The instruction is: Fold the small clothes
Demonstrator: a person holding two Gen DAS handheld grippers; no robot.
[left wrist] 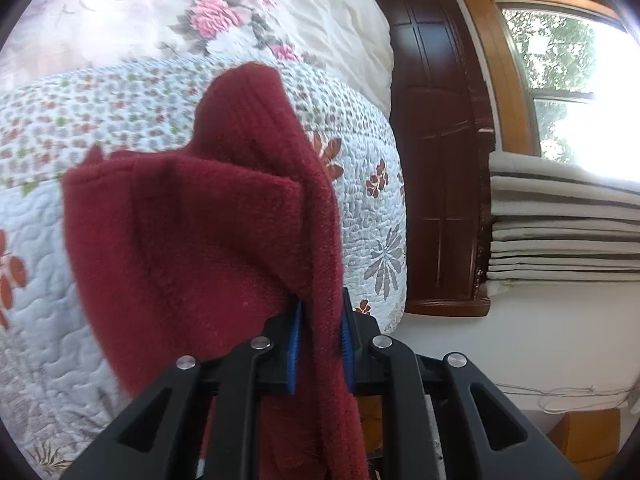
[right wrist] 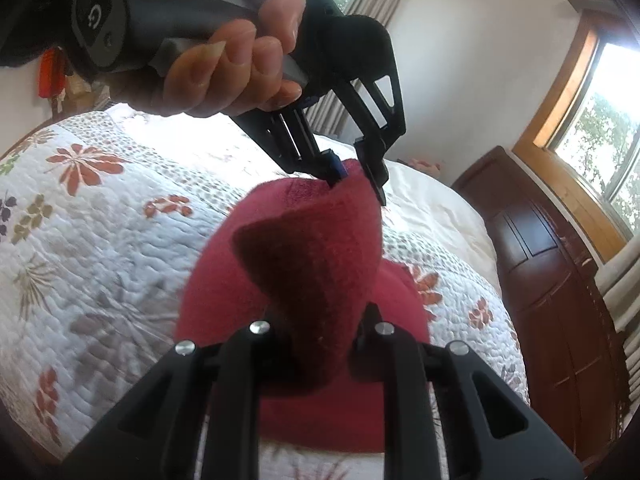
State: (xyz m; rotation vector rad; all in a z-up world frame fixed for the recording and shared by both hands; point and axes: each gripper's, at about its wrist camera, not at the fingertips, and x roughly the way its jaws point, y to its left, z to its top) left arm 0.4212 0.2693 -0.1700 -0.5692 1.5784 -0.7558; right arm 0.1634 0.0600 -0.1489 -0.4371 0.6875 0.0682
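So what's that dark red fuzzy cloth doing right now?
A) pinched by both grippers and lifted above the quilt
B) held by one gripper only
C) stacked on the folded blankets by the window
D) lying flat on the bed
A: the left gripper clamps one part of the red cloth and the right gripper another, above the quilt.

Left gripper [left wrist: 320,344] clamps red cloth [left wrist: 192,232], lifted above floral quilt [left wrist: 360,208]; window [left wrist: 568,92] at right.
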